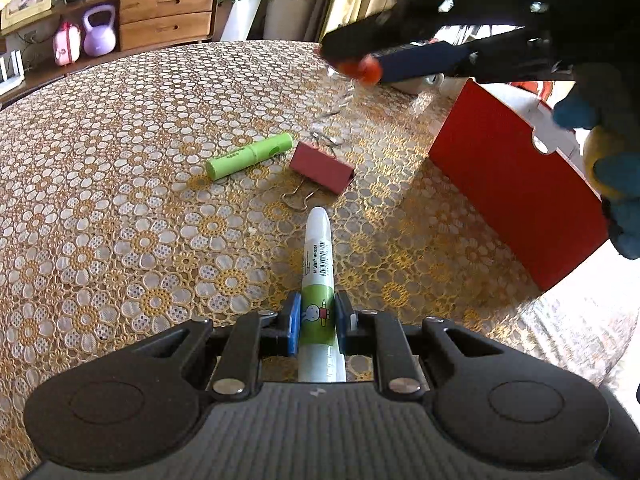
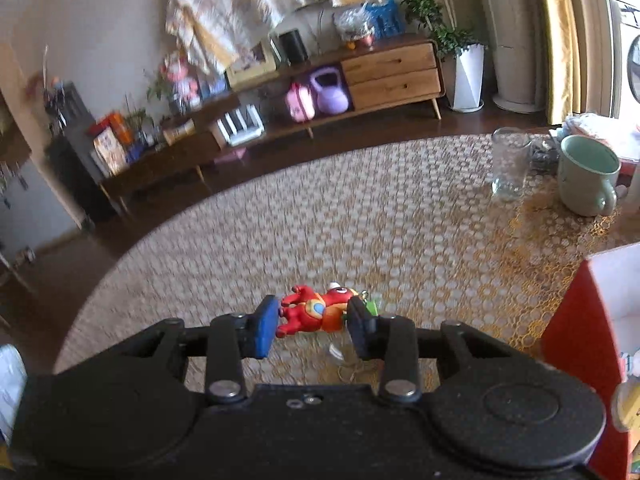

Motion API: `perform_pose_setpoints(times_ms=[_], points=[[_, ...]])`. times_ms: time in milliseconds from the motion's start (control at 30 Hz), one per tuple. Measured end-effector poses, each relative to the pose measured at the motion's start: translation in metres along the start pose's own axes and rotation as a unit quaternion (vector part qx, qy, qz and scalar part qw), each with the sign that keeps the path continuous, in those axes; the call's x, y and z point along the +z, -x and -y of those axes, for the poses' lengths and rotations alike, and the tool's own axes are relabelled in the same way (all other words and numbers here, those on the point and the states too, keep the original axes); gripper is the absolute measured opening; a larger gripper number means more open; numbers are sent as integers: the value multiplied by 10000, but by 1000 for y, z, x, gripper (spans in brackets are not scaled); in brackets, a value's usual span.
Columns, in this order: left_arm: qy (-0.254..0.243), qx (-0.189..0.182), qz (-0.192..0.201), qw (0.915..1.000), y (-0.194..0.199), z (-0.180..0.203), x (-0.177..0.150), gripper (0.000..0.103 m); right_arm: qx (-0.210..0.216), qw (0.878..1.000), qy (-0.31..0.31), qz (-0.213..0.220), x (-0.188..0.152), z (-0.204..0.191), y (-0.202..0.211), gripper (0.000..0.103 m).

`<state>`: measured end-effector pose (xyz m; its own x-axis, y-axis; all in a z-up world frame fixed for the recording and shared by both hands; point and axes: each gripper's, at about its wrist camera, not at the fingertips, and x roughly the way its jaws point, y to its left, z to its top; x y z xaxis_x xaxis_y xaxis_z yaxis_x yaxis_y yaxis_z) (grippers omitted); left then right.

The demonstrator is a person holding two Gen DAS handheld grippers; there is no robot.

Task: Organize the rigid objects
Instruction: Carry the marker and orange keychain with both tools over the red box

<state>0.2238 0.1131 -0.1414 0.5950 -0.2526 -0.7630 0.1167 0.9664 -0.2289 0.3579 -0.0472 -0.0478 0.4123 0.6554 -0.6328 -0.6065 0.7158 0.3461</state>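
While clamped: both jaws grip something.
Left gripper [image 1: 317, 326]: closed on smooth white-green glue stick [image 1: 319, 264], pointing far, above lace-covered surface [image 1: 120, 200].
Right gripper [image 2: 313, 326]: closed on red rubbery toy figure [image 2: 316, 314], lying crosswise.

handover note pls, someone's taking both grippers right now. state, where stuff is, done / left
Left gripper: shut on the white-and-green glue pen, above the table.
Right gripper: shut on a red toy figure, lifted off the tablecloth.
Red box: at the right, open top; something already shows inside, unclear what.
Still loose on the cloth: green tube, red binder clip.
Left: likely box both held items, then the tube and clip.
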Motion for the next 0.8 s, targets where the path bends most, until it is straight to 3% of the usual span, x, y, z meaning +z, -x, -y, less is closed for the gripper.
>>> perform_pose_setpoints(times_ms=[500,800], points=[[111,19,287,9995,47,27,17,17,-267,9978,-24,605,12,37,80,36],[-85,-30,499,9987,67,78,49,17,-550,9957,-50,750,2,72,138,36]])
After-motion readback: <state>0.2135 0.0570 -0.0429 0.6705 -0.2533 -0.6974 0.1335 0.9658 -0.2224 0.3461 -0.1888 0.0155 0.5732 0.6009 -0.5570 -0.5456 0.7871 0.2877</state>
